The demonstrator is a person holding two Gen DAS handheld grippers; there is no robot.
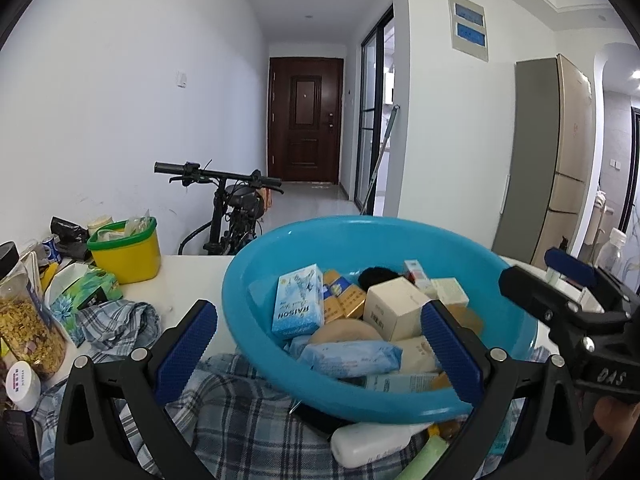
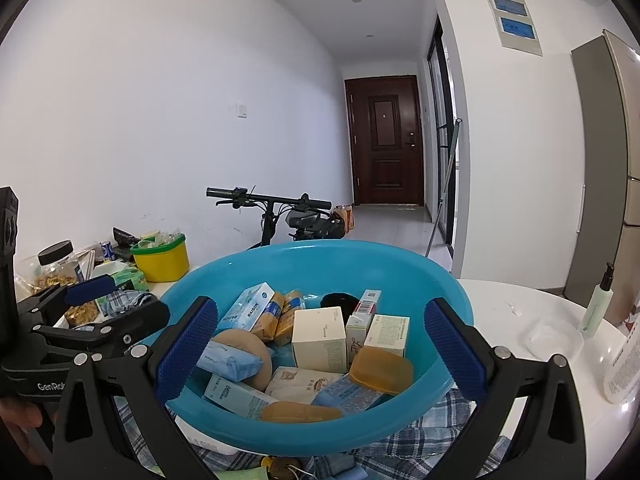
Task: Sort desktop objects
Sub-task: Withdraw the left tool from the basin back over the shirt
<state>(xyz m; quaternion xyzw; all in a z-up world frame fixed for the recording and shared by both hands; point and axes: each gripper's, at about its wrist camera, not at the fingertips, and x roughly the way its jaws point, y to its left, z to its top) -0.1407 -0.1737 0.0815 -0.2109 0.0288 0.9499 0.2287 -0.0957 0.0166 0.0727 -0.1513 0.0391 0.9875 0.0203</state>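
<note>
Both grippers spread wide over the round blue plastic basin [image 2: 448, 296], nothing grabbed

Left gripper [image 1: 320, 350] and right gripper [image 2: 320, 344] have their jaws apart and empty. The basin sits on a blue plaid cloth [image 1: 240, 432] near the white tabletop's [image 2: 520, 300] front edge, packed with small cardboard boxes [image 2: 320, 336] and amber soap bars [image 2: 380, 366]. A yellow plastic tub with a green rim [image 1: 126, 250] is at the back left edge.

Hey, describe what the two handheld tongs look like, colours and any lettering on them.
Both tongs, left and right, have black plastic frames with triangular cut-outs and silver rivets at the joints. Each finger carries a blue, finely textured pad. White lettering shows: "GenRob" partly on the left body, "DAS" on the right. No cables or sleeves are visible.
</note>
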